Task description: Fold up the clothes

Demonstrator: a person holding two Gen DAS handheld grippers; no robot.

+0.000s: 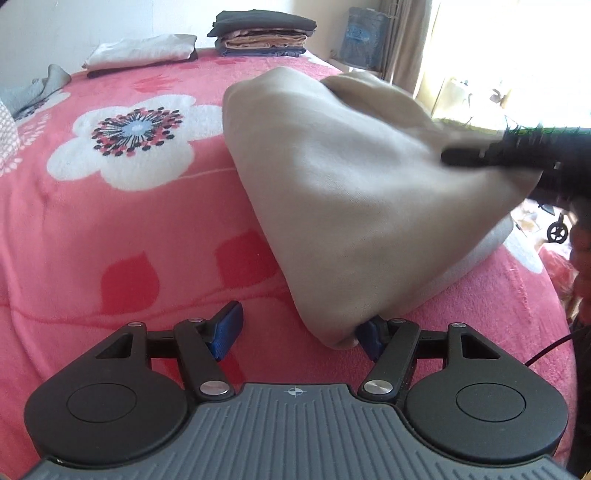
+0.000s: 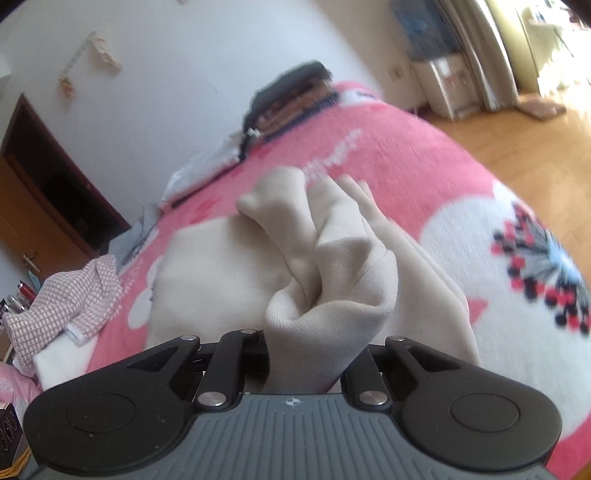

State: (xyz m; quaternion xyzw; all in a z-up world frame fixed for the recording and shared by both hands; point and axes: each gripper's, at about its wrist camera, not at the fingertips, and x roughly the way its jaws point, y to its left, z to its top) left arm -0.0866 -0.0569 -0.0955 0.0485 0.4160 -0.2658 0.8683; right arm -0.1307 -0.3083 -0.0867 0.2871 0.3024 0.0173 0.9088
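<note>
**Garment position and finger state**

Beige garment (image 1: 332,192) lies on the pink floral bed (image 1: 110,240), partly lifted at its right side. Right gripper (image 2: 306,354) has its fingers clamped on a bunched fold. Left gripper (image 1: 299,328) has its fingers apart, the right finger (image 1: 371,338) touching the garment's near corner. Folded stacks (image 1: 262,35) sit far.

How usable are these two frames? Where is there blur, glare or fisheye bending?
Left wrist view: the window at upper right is blown out; the right hand-held gripper is motion-smeared against the beige garment; the pink blanket bulges with fisheye curve. Right wrist view: the blanket's flower print and the folded stack are streaked by motion; cloth near the lens stays sharp.
</note>
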